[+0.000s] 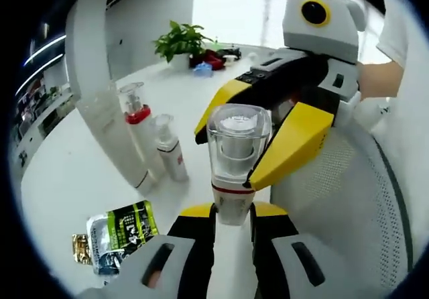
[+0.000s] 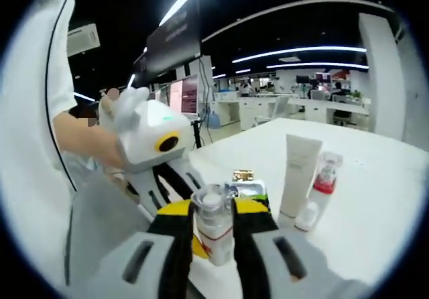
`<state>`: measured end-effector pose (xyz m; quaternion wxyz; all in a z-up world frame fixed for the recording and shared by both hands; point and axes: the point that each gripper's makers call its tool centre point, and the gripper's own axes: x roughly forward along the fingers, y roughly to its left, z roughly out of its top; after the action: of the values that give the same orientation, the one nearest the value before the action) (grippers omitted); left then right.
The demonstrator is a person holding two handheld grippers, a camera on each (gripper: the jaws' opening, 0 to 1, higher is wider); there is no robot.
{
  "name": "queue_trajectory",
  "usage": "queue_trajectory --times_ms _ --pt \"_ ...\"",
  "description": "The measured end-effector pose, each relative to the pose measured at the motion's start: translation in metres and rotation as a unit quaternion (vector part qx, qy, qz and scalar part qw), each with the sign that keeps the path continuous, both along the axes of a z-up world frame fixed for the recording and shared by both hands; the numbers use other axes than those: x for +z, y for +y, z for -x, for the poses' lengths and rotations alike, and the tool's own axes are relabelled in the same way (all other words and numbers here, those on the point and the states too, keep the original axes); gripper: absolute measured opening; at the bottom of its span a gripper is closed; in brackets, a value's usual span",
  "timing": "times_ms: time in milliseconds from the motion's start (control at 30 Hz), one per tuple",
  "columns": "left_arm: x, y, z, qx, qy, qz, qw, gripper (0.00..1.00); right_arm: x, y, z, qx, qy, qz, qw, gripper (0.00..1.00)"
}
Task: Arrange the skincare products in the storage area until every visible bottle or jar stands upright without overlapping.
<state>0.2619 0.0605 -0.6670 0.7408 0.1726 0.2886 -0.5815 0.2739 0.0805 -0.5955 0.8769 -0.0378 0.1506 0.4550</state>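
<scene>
A small bottle (image 1: 234, 145) with a clear cap, white body and red band is upright between both grippers. My left gripper (image 1: 232, 210) is shut on its lower body. My right gripper (image 1: 226, 158) comes in from the upper right, and its yellow jaws press against the clear cap. In the right gripper view the same bottle (image 2: 213, 226) sits between my right gripper (image 2: 214, 208), with the left gripper (image 2: 200, 245) reaching in from the left. On the table stand a white tube (image 1: 110, 135), a red-collared pump bottle (image 1: 137, 121) and a small white bottle (image 1: 171, 153).
A green-and-black sachet (image 1: 122, 230) and a gold one (image 1: 82, 249) lie flat on the white table (image 1: 60, 178). A potted plant (image 1: 179, 41) stands at the far end. A white perforated surface (image 1: 348, 205) rises on the right. A person's sleeve (image 2: 33, 111) is close.
</scene>
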Motion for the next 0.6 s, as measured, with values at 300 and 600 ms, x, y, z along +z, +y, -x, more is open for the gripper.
queue_trajectory --times_ms 300,600 --pt "-0.026 0.001 -0.009 -0.016 -0.008 -0.016 0.9997 0.16 -0.026 0.001 -0.006 -0.008 0.009 0.03 0.9995 0.22" --pt "-0.04 0.001 -0.016 -0.03 -0.012 -0.03 0.999 0.16 -0.04 -0.002 -0.012 -0.017 0.018 0.038 0.999 0.22"
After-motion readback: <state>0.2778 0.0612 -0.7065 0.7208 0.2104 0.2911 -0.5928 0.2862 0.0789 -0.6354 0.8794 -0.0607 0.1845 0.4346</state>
